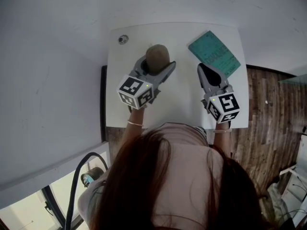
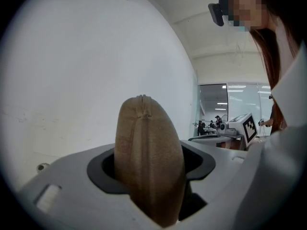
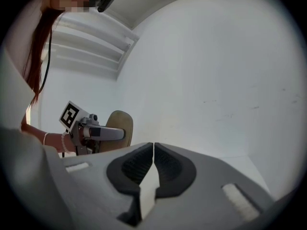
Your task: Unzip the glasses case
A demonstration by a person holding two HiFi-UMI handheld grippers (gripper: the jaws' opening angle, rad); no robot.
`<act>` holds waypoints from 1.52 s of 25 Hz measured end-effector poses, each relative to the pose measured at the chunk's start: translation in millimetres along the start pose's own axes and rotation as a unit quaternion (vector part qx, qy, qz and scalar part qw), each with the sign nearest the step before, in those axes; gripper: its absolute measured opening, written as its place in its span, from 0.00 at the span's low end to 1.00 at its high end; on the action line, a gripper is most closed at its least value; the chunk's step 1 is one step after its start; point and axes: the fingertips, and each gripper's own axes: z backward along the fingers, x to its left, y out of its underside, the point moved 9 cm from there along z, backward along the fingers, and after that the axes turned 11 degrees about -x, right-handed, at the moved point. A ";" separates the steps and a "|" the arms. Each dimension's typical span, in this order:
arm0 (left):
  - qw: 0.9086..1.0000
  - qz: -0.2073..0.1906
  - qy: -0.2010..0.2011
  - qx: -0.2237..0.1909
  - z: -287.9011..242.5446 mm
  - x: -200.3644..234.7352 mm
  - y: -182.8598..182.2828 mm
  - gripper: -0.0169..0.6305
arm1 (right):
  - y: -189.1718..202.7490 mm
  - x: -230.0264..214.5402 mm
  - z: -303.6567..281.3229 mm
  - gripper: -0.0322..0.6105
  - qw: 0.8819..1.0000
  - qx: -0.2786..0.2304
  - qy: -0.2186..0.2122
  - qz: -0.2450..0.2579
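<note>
The glasses case (image 1: 157, 57) is tan and oval, and it stands on end above the white table (image 1: 177, 99). My left gripper (image 1: 154, 67) is shut on the case, its jaws pressing both flat sides. In the left gripper view the case (image 2: 148, 162) rises between the jaws with its seam facing the camera. My right gripper (image 1: 207, 73) hovers to the right of the case, shut, with nothing between its fingertips (image 3: 153, 152). In the right gripper view the case (image 3: 120, 126) shows at the left, held by the other gripper.
A teal booklet (image 1: 214, 54) lies on the table's far right corner, just beyond my right gripper. A small round metal fitting (image 1: 123, 39) sits at the table's far left corner. White walls close in behind and left; wooden floor (image 1: 273, 123) lies to the right.
</note>
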 end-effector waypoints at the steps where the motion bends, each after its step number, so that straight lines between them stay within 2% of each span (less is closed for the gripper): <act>1: 1.000 -0.009 -0.001 0.003 0.0 -0.3 -0.4 0.49 | -0.5 -0.5 0.1 0.06 1.000 0.001 0.002 0.003; 7: 0.999 -0.045 -0.002 0.020 1.4 -4.1 -2.6 0.49 | -1.7 -2.1 1.9 0.06 1.000 0.012 0.016 0.005; 17: 0.998 -0.065 -0.009 0.026 11.4 -9.2 -5.1 0.49 | -5.1 1.6 8.4 0.05 1.000 0.017 0.021 0.002; 38: 0.997 -0.071 -0.008 0.004 42.3 -27.3 -20.5 0.49 | -13.5 30.7 32.7 0.05 0.999 0.023 0.019 0.021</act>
